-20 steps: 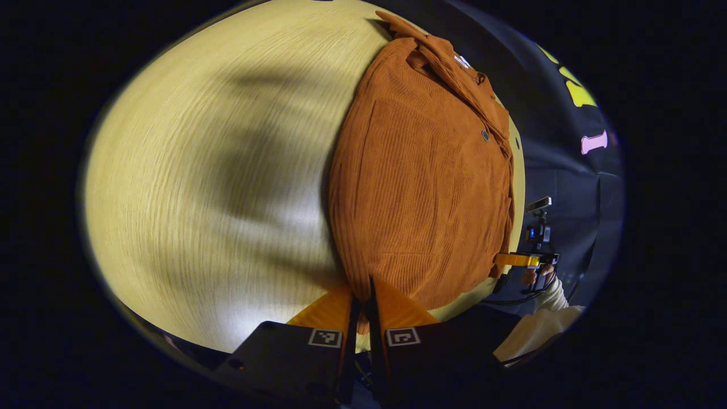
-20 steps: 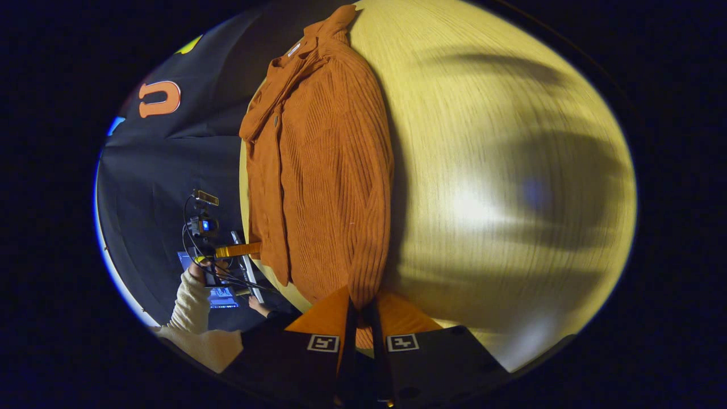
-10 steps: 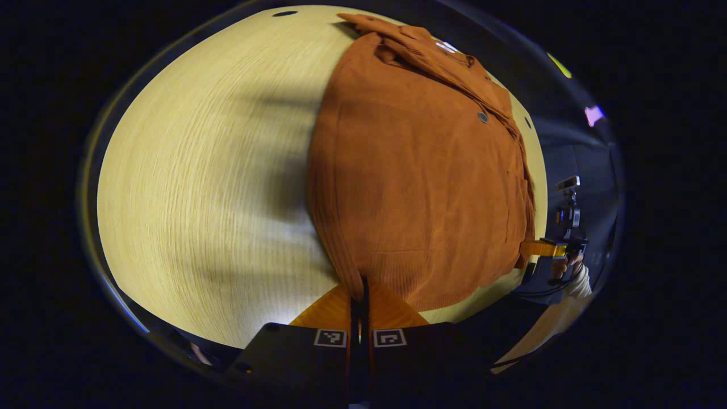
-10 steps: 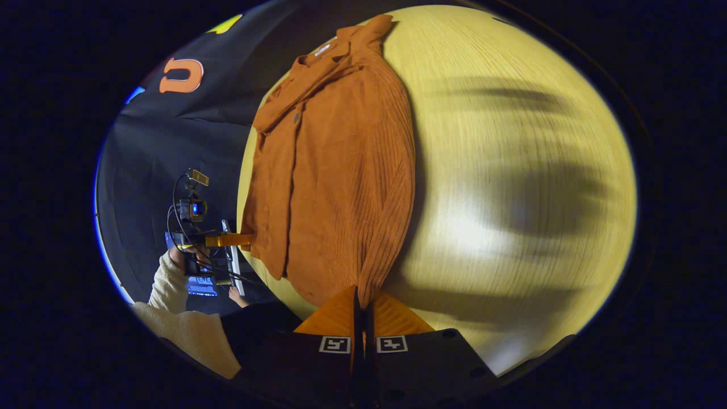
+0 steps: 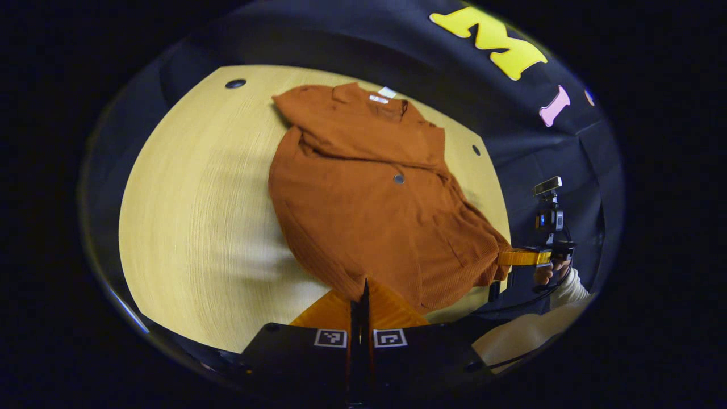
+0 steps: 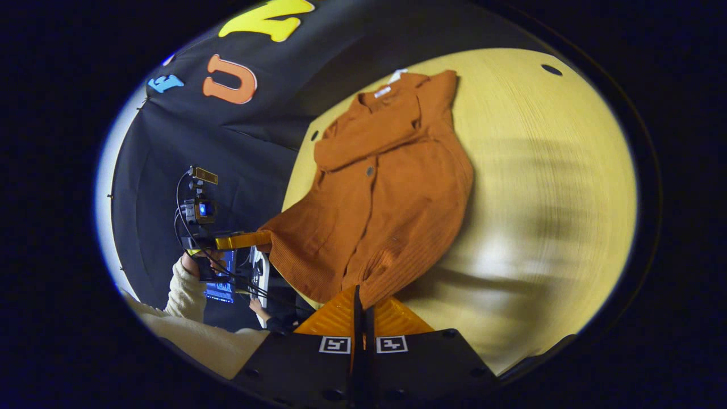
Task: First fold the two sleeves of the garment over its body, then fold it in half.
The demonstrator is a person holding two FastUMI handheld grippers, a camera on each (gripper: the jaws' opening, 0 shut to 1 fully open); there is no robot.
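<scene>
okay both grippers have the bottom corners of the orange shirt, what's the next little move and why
Probably carry both corners up and forward toward the collar. The sleeves already lie folded over the shirt, and the left gripper and right gripper each pinch a hem corner lifted off the table, so only the fold in half seems left.

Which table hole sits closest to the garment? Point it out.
The wall-side hole, just off the garment near its collar end. The corner hole lies farther off, across bare table.
</scene>
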